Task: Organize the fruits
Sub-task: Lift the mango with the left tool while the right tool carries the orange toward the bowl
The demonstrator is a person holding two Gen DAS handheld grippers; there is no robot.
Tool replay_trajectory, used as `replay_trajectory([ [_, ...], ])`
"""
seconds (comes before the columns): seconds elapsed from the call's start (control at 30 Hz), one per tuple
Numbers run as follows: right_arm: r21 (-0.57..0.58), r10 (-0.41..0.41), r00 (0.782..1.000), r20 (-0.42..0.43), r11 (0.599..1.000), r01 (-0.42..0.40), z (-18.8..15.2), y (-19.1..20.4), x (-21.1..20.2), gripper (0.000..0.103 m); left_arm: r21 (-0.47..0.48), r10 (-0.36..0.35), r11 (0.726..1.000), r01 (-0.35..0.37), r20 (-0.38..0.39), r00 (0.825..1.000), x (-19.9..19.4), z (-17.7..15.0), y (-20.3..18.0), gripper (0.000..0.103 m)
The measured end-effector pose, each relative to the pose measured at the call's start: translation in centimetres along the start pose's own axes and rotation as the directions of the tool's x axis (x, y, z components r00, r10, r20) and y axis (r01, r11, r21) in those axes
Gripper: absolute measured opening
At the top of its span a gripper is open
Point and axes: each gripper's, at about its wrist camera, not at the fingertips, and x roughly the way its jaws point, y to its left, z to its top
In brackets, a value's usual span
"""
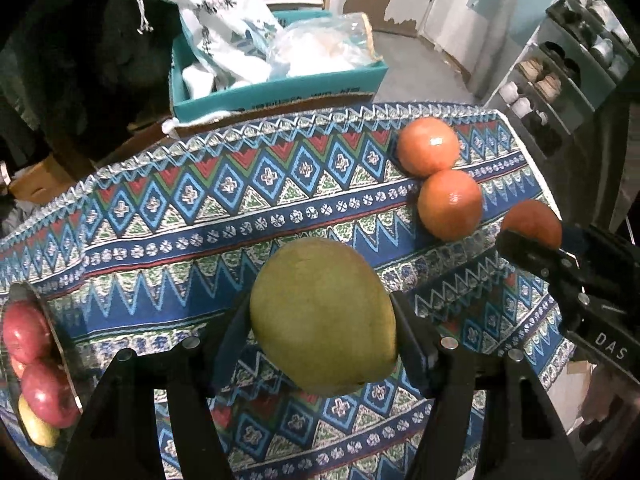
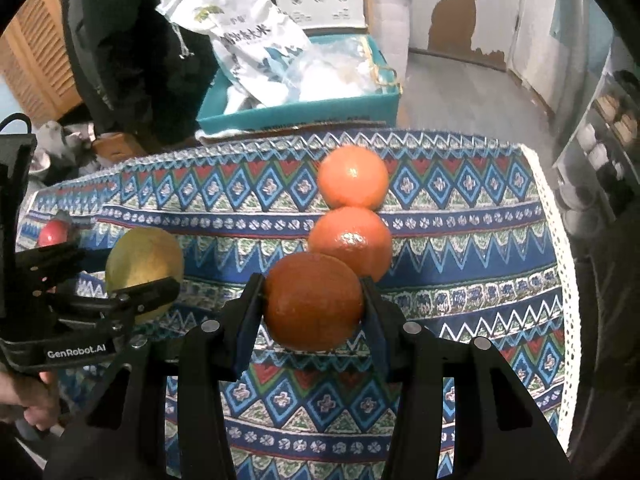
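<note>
My left gripper (image 1: pixel 322 320) is shut on a green mango (image 1: pixel 324 316) and holds it above the patterned tablecloth (image 1: pixel 200 208). My right gripper (image 2: pixel 314 300) is shut on an orange (image 2: pixel 314 300), just in front of two more oranges (image 2: pixel 354 176) (image 2: pixel 352 240) that lie touching on the cloth. In the left wrist view those two oranges (image 1: pixel 428 146) (image 1: pixel 450 204) lie at the right, with the right gripper (image 1: pixel 532 244) and its orange (image 1: pixel 532 222) beside them. The right wrist view shows the left gripper (image 2: pixel 132 280) with the mango (image 2: pixel 144 268) at the left.
A plate (image 1: pixel 48 320) at the left edge holds red apples (image 1: pixel 28 336) and a yellow fruit (image 1: pixel 36 424). A teal box (image 1: pixel 276 88) with bags stands behind the table. A shoe rack (image 1: pixel 560 76) stands at the right. The cloth's lace edge (image 2: pixel 560 264) marks the table's right side.
</note>
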Motion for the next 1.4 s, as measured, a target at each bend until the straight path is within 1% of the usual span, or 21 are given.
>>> replay_trajectory([
  [0.07, -0.008, 0.005, 1.0, 0.014, 1.0, -0.004, 0.2, 0.4, -0.8, 0.047, 0.004, 0.001, 1.0, -0.001, 0.017, 1.0, -1.0, -0.2, 0.0, 0.069],
  [0.2, -0.02, 0.013, 0.999, 0.037, 1.0, -0.012, 0.6, 1.0, -2.1, 0.047, 0.033, 0.024, 0.999, -0.026, 0.065, 0.998, -3.4, -0.5, -0.2, 0.069],
  [0.37, -0.031, 0.029, 0.997, 0.073, 0.999, -0.027, 1.1, 2.0, -4.0, 0.047, 0.032, 0.009, 0.999, -0.012, 0.104, 0.995, -5.9, -0.9, 0.0, 0.07],
  [0.5, -0.046, 0.041, 0.994, 0.104, 0.998, -0.036, 1.4, 2.8, -5.5, 0.047, 0.039, 0.012, 0.999, -0.017, 0.139, 0.99, -8.1, -1.3, -0.1, 0.069],
  [0.77, -0.091, 0.072, 0.985, 0.155, 0.994, -0.058, 1.7, 5.0, -8.6, 0.047, 0.064, 0.003, 0.998, -0.018, 0.22, 0.975, -12.5, -2.3, 0.2, 0.07],
  [0.93, -0.119, 0.1, 0.978, 0.181, 0.99, -0.079, 2.0, 6.5, -10.4, 0.047, 0.057, -0.012, 0.998, -0.003, 0.251, 0.968, -14.7, -2.9, 0.8, 0.07],
  [1.07, -0.142, 0.122, 0.972, 0.2, 0.985, -0.094, 2.2, 7.8, -11.5, 0.047, 0.06, -0.005, 0.998, -0.012, 0.286, 0.958, -16.5, -3.4, 1.2, 0.07],
  [1.4, -0.173, 0.18, 0.958, 0.223, 0.974, -0.143, 3.0, 10.1, -13.4, 0.047, 0.056, -0.003, 0.998, -0.017, 0.342, 0.94, -19.8, -4.7, 2.7, 0.07],
])
